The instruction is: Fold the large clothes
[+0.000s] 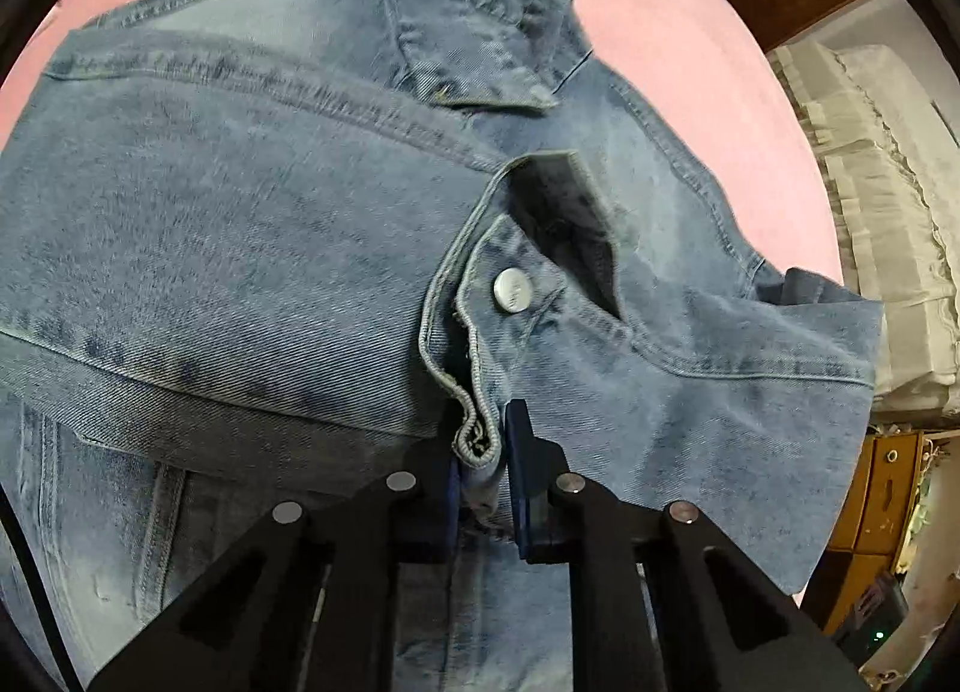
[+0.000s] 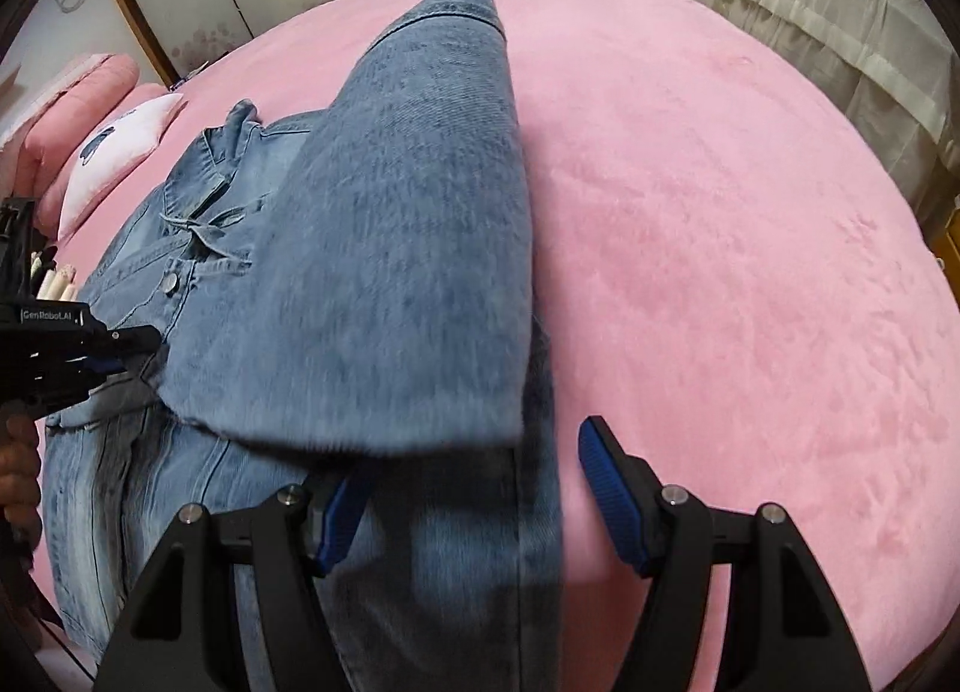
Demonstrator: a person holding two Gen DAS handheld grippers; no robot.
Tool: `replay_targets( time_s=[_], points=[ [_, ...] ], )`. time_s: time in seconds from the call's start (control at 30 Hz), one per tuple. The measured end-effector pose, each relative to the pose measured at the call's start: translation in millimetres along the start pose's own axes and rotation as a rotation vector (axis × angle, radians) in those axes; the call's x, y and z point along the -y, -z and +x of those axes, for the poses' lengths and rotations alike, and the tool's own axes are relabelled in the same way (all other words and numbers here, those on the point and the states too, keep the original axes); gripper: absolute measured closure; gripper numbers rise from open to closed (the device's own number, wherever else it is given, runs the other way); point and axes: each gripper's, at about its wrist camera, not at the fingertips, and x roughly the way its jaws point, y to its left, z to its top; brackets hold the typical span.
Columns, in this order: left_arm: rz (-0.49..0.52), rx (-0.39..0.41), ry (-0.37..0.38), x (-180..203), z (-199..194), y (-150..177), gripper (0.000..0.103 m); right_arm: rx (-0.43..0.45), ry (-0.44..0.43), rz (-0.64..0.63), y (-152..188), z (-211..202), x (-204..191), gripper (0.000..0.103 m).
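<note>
With your left tongs clamped on the jacket cuff and right tongs wide over the bed, next lay the sleeve across the body.

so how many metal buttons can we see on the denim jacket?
2. One on the sleeve cuff just above the left claw; one on the jacket front below the collar. Others may be hidden under folds.
</note>
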Motion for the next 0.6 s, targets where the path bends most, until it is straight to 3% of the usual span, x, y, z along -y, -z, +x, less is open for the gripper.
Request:
replay_targets(
  time_s=[0.2,0.33,0.43,0.5,0.57,0.6],
  points=[
    [-0.082,0.061,0.109,21.3,-32.1,-17.1,0.093,-0.048,-0.006,-0.099,-4.1,17.0,-12.0,0.036],
    [-0.086,0.234,0.219,42.2,-83.8,-53.5,0.094,-0.036,-0.003,-0.123,-9.2,17.7,-15.0,0.036],
    [-0.112,0.402,0.274,37.4,-137.4,-70.2,0.094,-0.017,0.004,-0.131,-15.3,17.0,-16.6,0.036],
    [-0.123,0.509,0.253,26.0,-166.9,-72.8,0.094,0.0,0.009,-0.136,-18.6,15.5,-16.7,0.036],
    [-0.124,0.577,0.155,4.1,-182.9,-67.7,0.094,0.002,0.018,-0.134,-21.6,16.0,-15.1,0.036],
    [-0.127,0.57,0.1,-6.9,-182.3,-65.1,0.094,0.0,0.021,-0.13,-21.2,15.8,-13.3,0.036]
  ],
)
